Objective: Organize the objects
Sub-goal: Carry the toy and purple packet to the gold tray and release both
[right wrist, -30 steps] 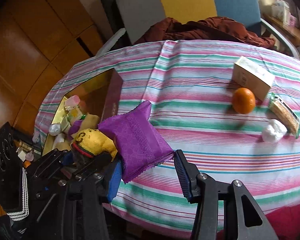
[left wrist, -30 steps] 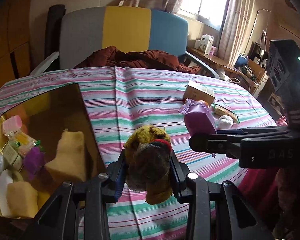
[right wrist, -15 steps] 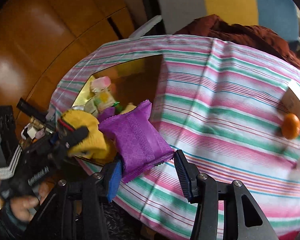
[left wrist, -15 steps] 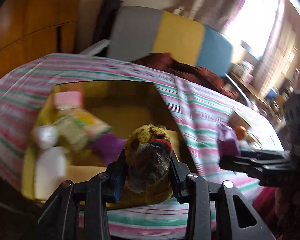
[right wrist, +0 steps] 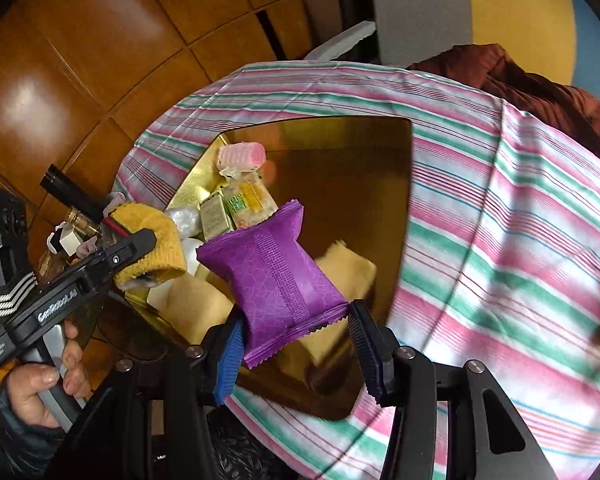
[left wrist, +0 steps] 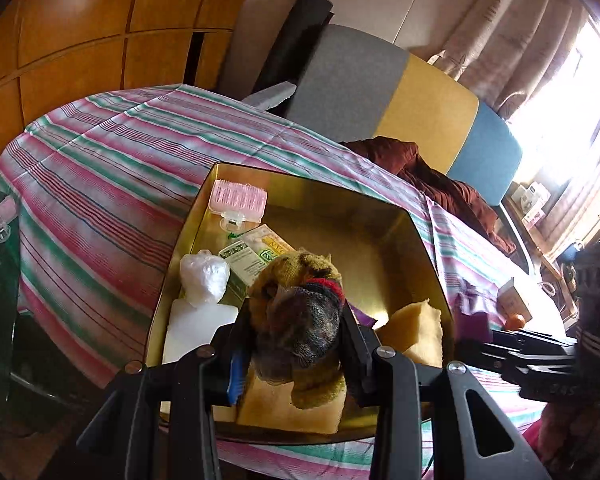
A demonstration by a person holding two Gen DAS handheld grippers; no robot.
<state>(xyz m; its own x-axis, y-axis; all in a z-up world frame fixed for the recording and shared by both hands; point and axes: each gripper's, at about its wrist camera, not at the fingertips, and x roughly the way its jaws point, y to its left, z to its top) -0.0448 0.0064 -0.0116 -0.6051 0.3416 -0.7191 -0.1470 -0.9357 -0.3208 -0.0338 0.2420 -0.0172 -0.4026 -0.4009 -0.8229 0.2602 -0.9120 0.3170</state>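
- Striped pink, green and white cloth (left wrist: 112, 168) is covering the counter, and a gold tin (left wrist: 380, 216) is sitting on it near the edge.
- Left tongs (left wrist: 296, 336) are clenching a yellow knitted sock (left wrist: 300, 304) with a red and dark band, holding it above the near end of the gold tin.
- Right tongs (right wrist: 296, 344) are grasping a purple sachet (right wrist: 272, 276) by its lower crimped end, holding it over the tin, its upper end pointing toward the things already inside.
- Inside the tin, a pink hair roller (left wrist: 238, 200) is lying in the far corner, with a green and yellow snack packet (left wrist: 256, 256) beside it.
- A white plastic-wrapped ball (left wrist: 204, 280) is resting against a white block (left wrist: 196, 328), and yellow sponges (left wrist: 412, 328) are filling the near side.
- A hand (right wrist: 40, 384) is gripping the left tool's handle, seen from the right wrist view.
- Farther off on the counter, a small carton (left wrist: 514, 300) and an orange (left wrist: 514, 322) are sitting well apart from the tin.
- Behind the counter, a grey, yellow and blue chair (left wrist: 400, 108) is carrying a dark red garment (left wrist: 432, 180), and wooden panels (left wrist: 80, 32) are lining the wall.
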